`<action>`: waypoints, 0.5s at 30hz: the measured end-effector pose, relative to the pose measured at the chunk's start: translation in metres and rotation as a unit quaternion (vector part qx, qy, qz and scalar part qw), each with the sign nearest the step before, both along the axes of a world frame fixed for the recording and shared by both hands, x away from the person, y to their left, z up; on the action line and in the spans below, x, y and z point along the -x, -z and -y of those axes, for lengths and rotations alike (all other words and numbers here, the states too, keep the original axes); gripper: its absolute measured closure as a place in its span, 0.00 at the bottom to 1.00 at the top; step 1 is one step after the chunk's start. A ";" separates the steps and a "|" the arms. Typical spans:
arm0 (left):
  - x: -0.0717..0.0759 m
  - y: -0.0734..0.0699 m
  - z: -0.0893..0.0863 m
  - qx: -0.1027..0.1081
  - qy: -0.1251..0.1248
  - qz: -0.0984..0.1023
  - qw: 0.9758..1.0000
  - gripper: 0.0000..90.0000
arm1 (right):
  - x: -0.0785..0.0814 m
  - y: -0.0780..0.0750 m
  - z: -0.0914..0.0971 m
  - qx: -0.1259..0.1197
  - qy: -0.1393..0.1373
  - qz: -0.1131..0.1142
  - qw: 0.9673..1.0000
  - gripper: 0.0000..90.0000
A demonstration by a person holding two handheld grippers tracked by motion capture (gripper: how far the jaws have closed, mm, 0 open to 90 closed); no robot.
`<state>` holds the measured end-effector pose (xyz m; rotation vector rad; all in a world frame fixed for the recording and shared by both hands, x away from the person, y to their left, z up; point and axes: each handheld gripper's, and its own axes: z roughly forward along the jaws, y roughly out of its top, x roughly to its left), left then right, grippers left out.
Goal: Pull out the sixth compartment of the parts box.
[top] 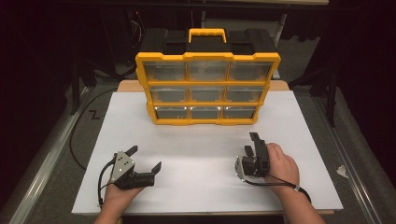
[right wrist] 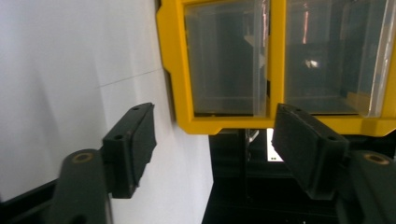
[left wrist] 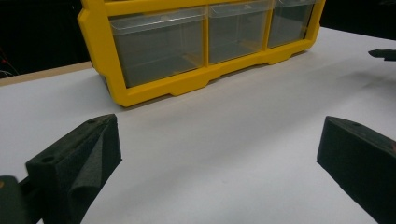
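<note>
High view – yellow organizer (top: 208,88) beyond both grippers' jaws

The high view looks forward and down over the whole table (top: 140,121). Both gripper views sit low near its surface, facing the yellow drawer cabinet (top: 208,88), the right one rolled sideways

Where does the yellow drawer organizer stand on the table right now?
In the high view the yellow drawer organizer stands upright at the far middle of the white table, beyond both grippers.

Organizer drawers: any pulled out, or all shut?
All shut: every clear drawer sits flush within the yellow organizer frame, none protruding.
</note>
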<state>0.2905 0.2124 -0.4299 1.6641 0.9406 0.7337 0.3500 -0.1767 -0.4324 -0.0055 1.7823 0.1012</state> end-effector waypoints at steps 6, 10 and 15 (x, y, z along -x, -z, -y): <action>0.001 0.000 0.000 -0.001 0.004 0.001 1.000 0.01 | -0.010 -0.007 -0.003 -0.010 0.016 0.010 1.000 0.46; 0.001 0.000 0.000 0.001 0.006 0.004 1.000 0.01 | -0.020 -0.016 -0.005 -0.015 0.016 0.020 1.000 0.48; 0.000 0.000 0.001 0.001 0.008 0.004 1.000 0.01 | -0.028 -0.027 -0.008 -0.019 0.014 0.035 0.999 0.50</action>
